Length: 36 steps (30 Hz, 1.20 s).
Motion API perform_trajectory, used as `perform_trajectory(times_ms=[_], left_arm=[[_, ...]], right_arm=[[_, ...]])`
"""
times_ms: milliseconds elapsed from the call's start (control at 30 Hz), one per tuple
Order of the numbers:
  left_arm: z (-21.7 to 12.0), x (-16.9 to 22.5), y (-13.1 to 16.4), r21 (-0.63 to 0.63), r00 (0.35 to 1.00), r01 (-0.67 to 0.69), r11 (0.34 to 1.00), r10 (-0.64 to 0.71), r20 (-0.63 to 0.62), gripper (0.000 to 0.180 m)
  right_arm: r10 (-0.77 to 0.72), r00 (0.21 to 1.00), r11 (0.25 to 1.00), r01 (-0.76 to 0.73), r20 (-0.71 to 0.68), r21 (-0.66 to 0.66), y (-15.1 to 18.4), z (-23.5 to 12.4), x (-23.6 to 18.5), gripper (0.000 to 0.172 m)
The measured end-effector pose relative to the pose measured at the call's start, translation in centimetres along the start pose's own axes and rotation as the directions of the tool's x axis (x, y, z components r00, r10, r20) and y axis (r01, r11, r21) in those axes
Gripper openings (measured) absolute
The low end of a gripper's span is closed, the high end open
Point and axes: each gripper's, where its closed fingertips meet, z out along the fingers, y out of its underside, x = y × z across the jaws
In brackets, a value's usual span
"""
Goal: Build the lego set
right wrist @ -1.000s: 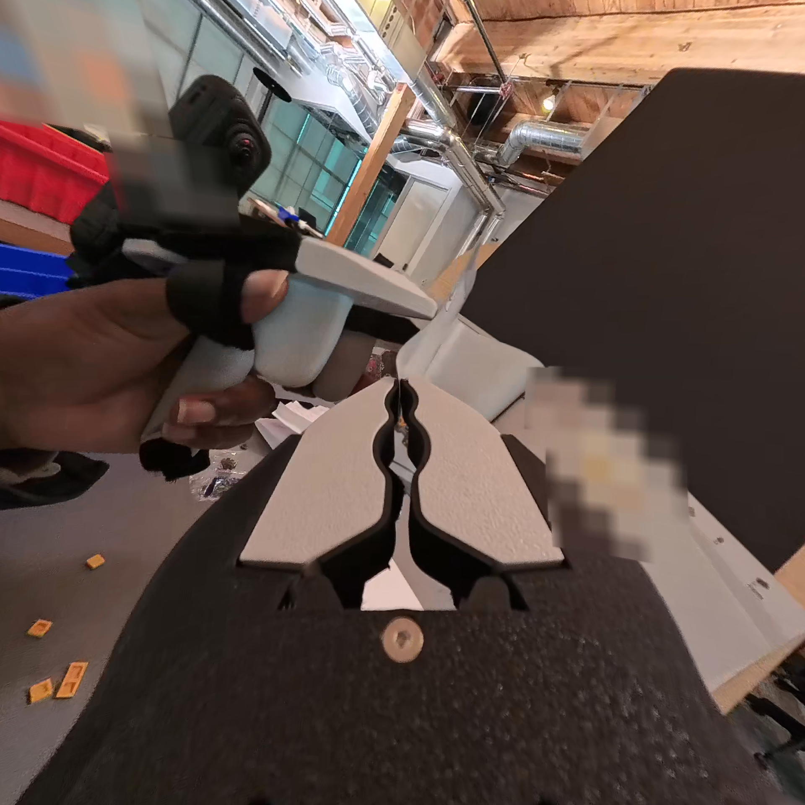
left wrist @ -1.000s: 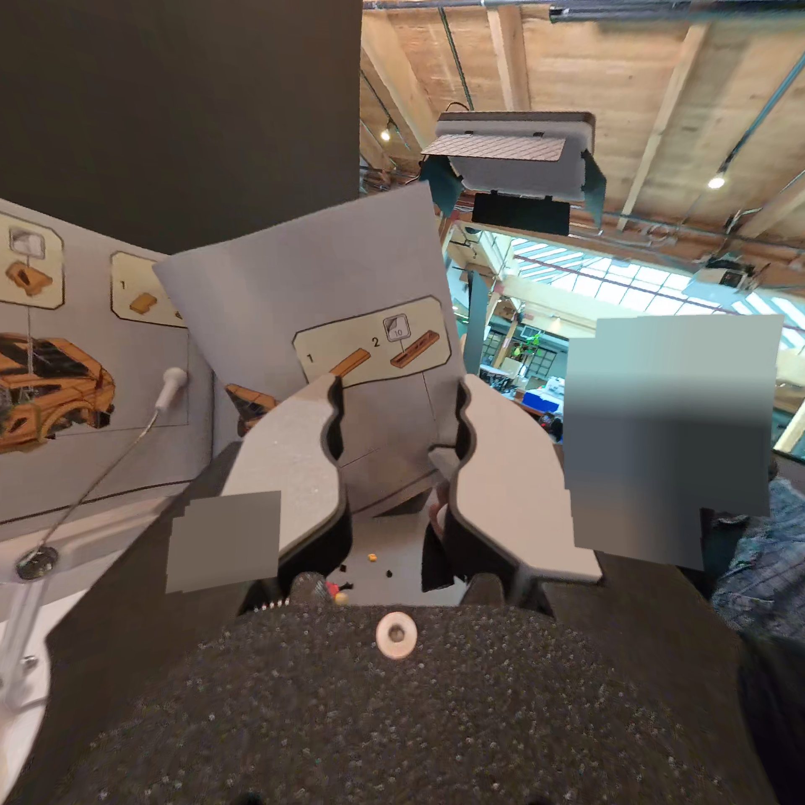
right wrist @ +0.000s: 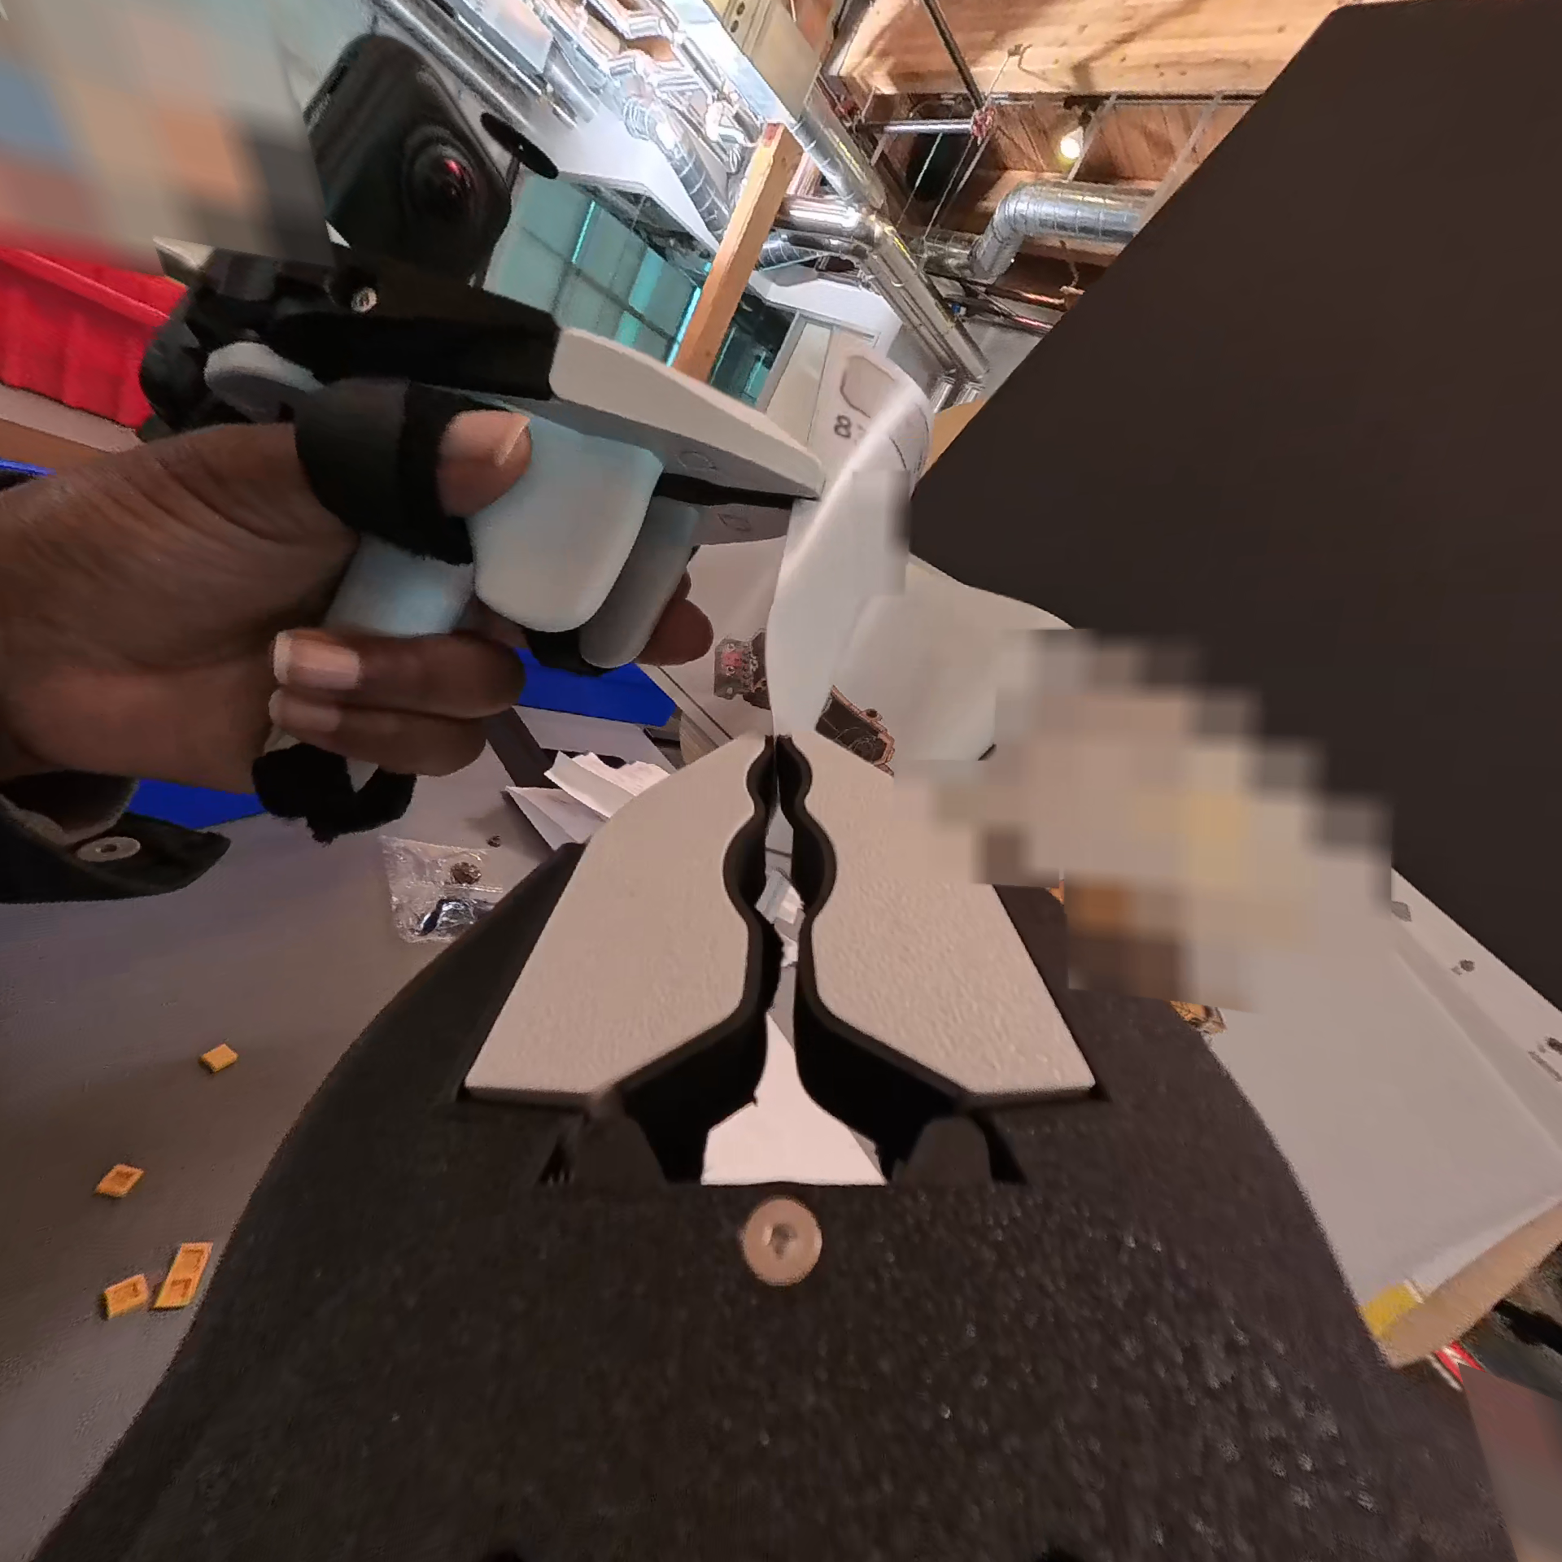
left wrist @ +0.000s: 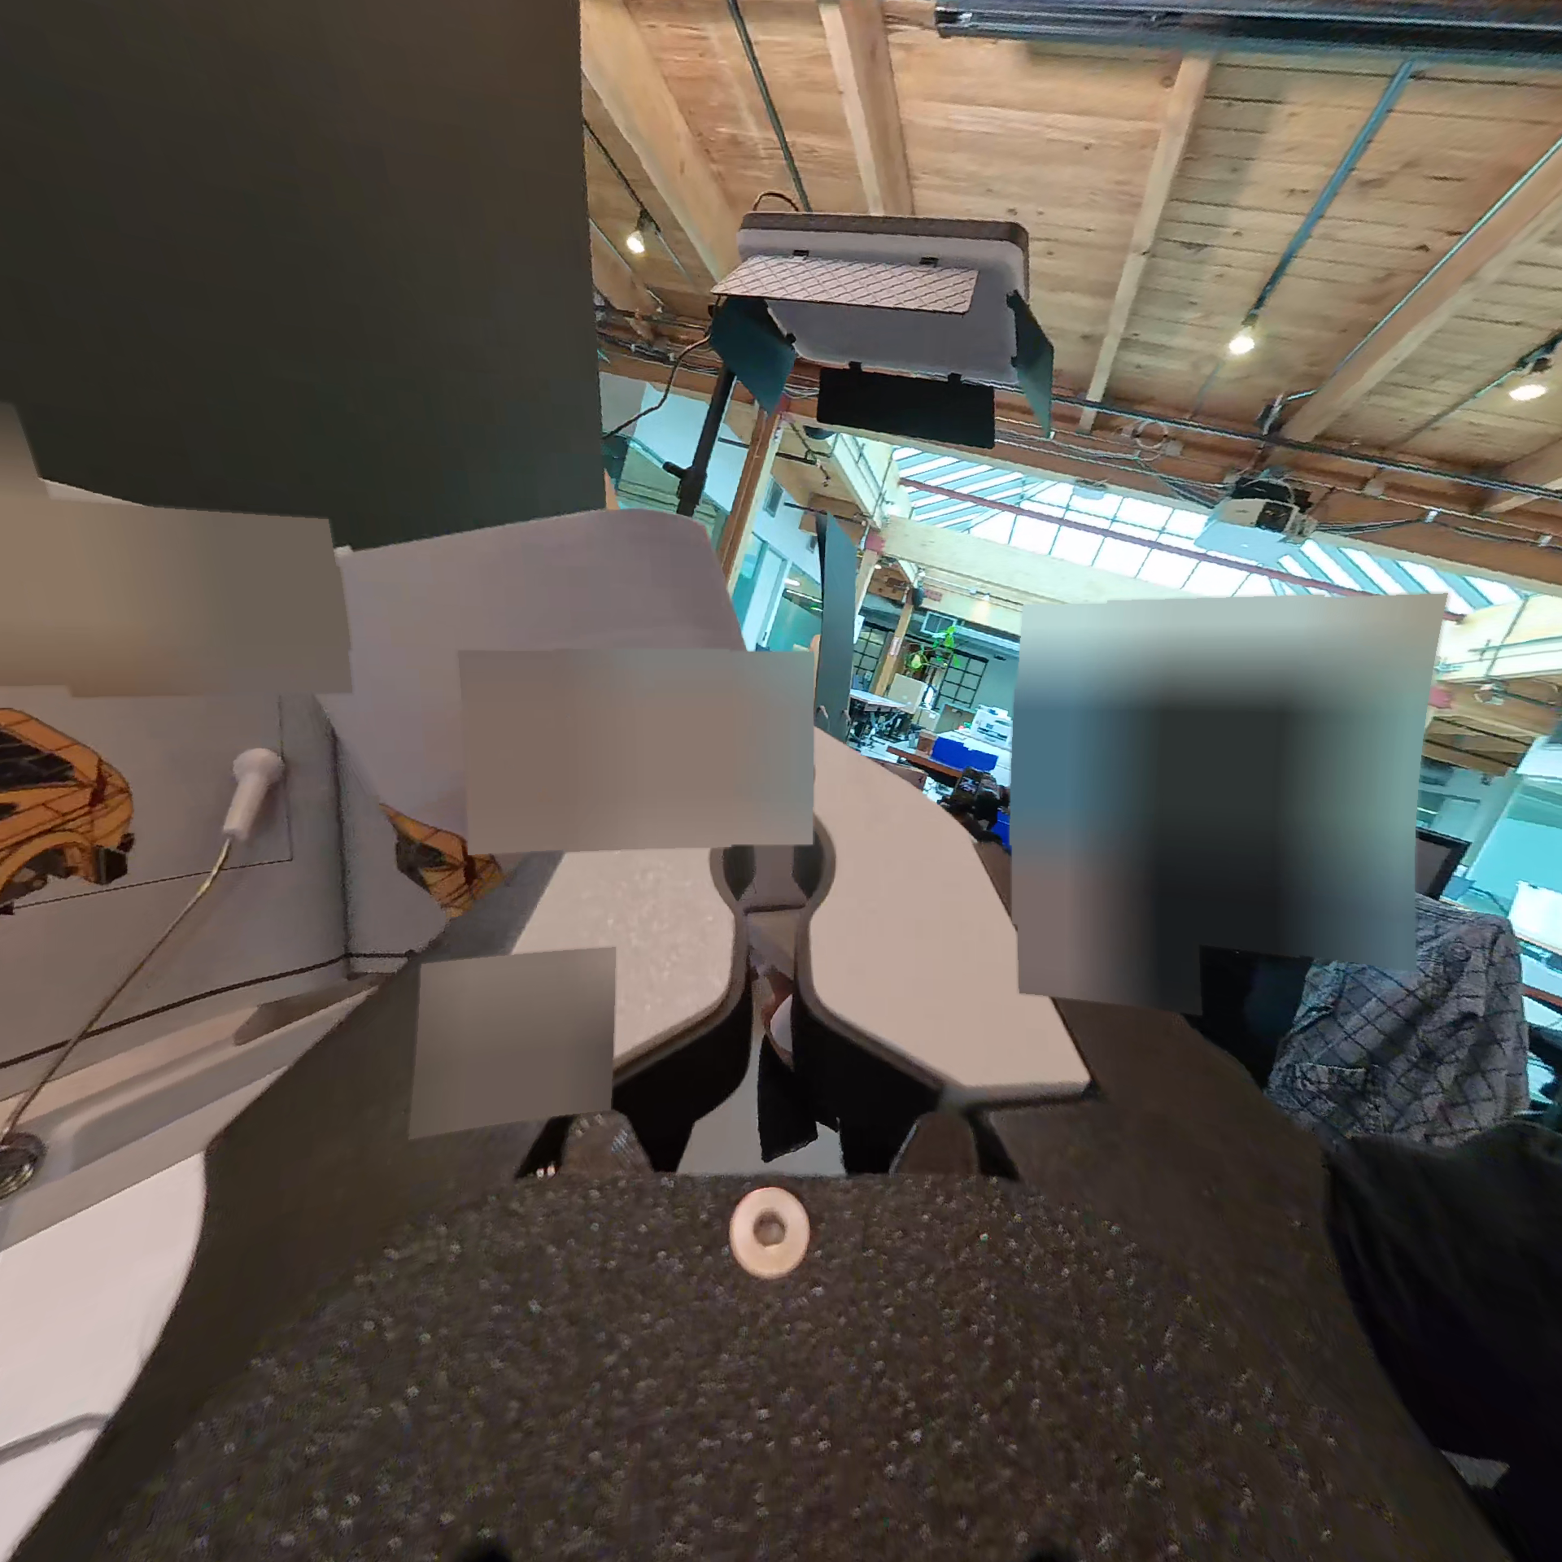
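An instruction booklet with an orange car picture [left wrist: 59, 811] stands open against a black board [left wrist: 296, 253]. One grey page [left wrist: 541, 592] is lifted away from it and curls over. My left gripper [left wrist: 773, 845] is shut; a blur patch hides its tips in its own view. In the right wrist view it [right wrist: 807, 497] is held by a hand [right wrist: 211, 608] and pinches the upper part of the curled page [right wrist: 837, 592]. My right gripper [right wrist: 773, 748] is shut on the lower edge of the same page, which runs as a thin sheet between its pads.
Orange bricks [right wrist: 182, 1276] lie on the grey table [right wrist: 127, 1014] at the lower left. A clear parts bag [right wrist: 431, 887] and folded leaflets [right wrist: 592, 786] lie ahead. Blue [right wrist: 592, 685] and red [right wrist: 76, 330] bins stand behind. A light panel [left wrist: 879, 313] hangs overhead. A person in a plaid shirt [left wrist: 1395, 1014] is at the right. One gripper's finger ends stand about 5 centimetres off the other's.
My left gripper has gone from wide open around the page to shut on it. The page now bends over more. My right gripper has stayed shut on the page's edge.
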Motion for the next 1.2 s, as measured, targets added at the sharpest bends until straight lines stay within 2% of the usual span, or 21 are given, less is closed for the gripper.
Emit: perform_trajectory(times_ms=[300, 667, 967, 1200], left_arm=[[-0.1, 0.7, 0.1, 0.025, 0.996, -0.001, 1.000, 0.003, -0.084, 0.003], [-0.1, 0.9, 0.2, 0.017, 0.995, -0.021, 1.000, 0.023, -0.095, 0.004], [-0.1, 1.4, 0.4, 0.023, 0.990, -0.037, 0.999, 0.039, -0.138, 0.002], [-0.1, 1.3, 0.5, 0.016, 0.990, -0.047, 0.999, 0.048, -0.132, 0.003]], right_arm=[[0.194, 0.977, 0.979, -0.198, 0.084, 0.051, -0.5, -0.5, 0.2, 0.000], [0.192, 0.977, 0.980, -0.197, 0.097, 0.039, -0.3, -0.4, -0.1, 0.000], [0.265, 0.954, 0.960, -0.274, 0.144, 0.052, -0.5, -0.6, -0.1, 0.000], [0.267, 0.953, 0.960, -0.276, 0.142, 0.048, -0.4, -0.6, 0.0, 0.000]])
